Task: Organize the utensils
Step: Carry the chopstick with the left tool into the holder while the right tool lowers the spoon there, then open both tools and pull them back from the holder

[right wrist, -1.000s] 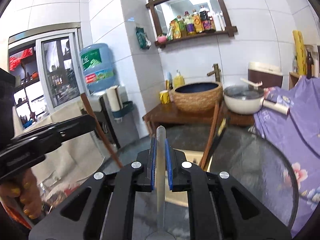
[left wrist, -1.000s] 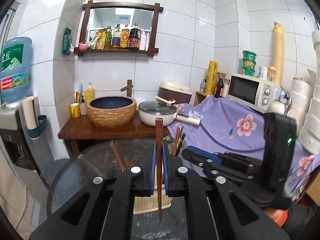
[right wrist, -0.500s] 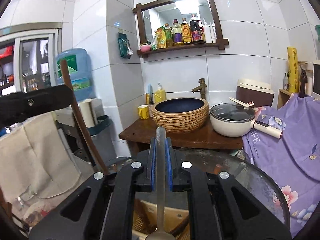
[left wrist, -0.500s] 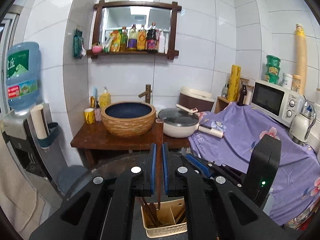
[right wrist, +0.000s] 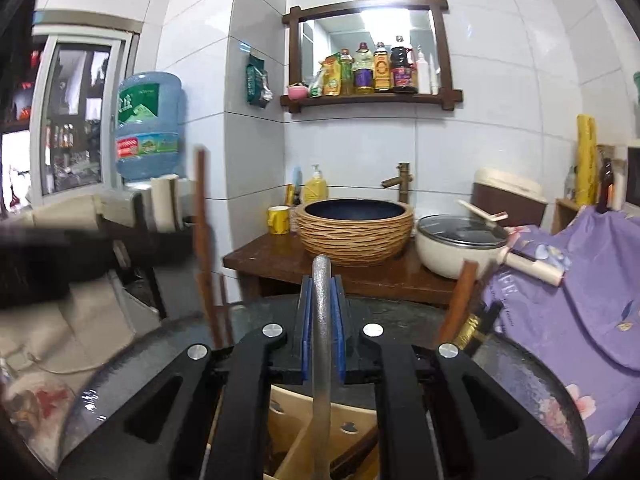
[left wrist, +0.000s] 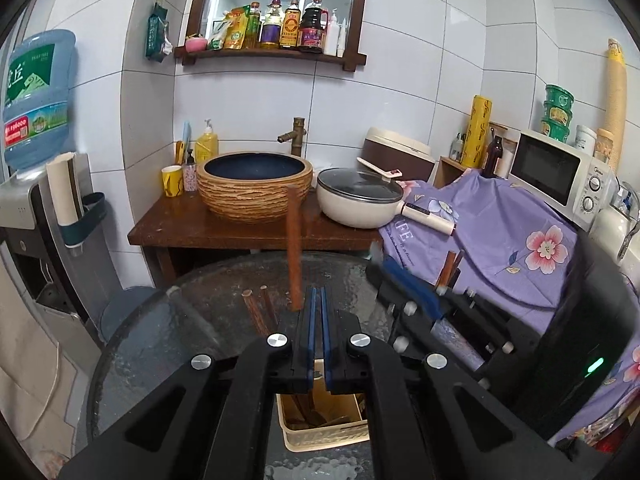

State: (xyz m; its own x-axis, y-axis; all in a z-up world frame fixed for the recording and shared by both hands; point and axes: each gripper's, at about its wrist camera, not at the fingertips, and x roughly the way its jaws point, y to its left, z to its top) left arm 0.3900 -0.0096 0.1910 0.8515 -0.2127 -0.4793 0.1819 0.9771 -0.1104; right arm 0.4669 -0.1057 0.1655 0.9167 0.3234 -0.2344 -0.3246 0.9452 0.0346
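In the left wrist view my left gripper [left wrist: 316,300] has its blue pads slightly apart with nothing between them. A brown wooden utensil handle [left wrist: 294,248] stands upright just left of and beyond its fingertips, blurred. Below sits a beige utensil holder [left wrist: 320,436] with wooden utensils in it; two more wooden handles [left wrist: 256,308] stick up to the left. My right gripper [right wrist: 322,296] is shut on a silver metal utensil handle [right wrist: 321,320], held upright over the beige holder [right wrist: 288,440]. The right gripper also shows in the left wrist view [left wrist: 404,292].
The holder stands on a round glass table [left wrist: 160,340]. Behind are a wooden stand with a wicker basin [left wrist: 256,184], a white pot [left wrist: 360,200], a purple floral cloth [left wrist: 500,248], a microwave [left wrist: 560,176] and a water dispenser [left wrist: 32,128].
My left gripper's pads have parted from the wooden utensil, which now stands free and blurred beside the fingertips. Both grippers have come lower over the holder. The right gripper still clamps the metal handle.
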